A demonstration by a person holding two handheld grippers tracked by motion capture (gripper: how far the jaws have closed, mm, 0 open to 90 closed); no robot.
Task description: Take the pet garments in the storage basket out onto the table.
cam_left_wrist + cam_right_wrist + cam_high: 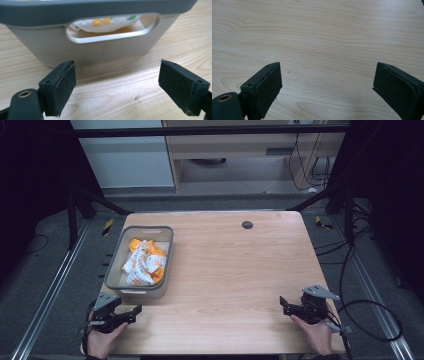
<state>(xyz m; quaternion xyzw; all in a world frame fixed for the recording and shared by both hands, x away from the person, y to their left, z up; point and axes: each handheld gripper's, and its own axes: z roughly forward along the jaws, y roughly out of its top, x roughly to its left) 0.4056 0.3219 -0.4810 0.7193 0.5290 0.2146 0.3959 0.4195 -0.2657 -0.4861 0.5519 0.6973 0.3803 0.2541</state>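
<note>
- Your left gripper (pixel 117 82): jaws spread, nothing between, just short of the grey bin (pixel 116 258) holding orange-white cloth (pixel 144 262).
- Your right gripper (pixel 327 87): jaws spread over bare table (pixel 235 270).

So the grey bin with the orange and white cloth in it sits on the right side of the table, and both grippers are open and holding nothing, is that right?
Not quite. The grey bin with the orange and white cloth sits on the left side of the table, as the high view shows. The rest holds: the left gripper and the right gripper are open and hold nothing.
</note>
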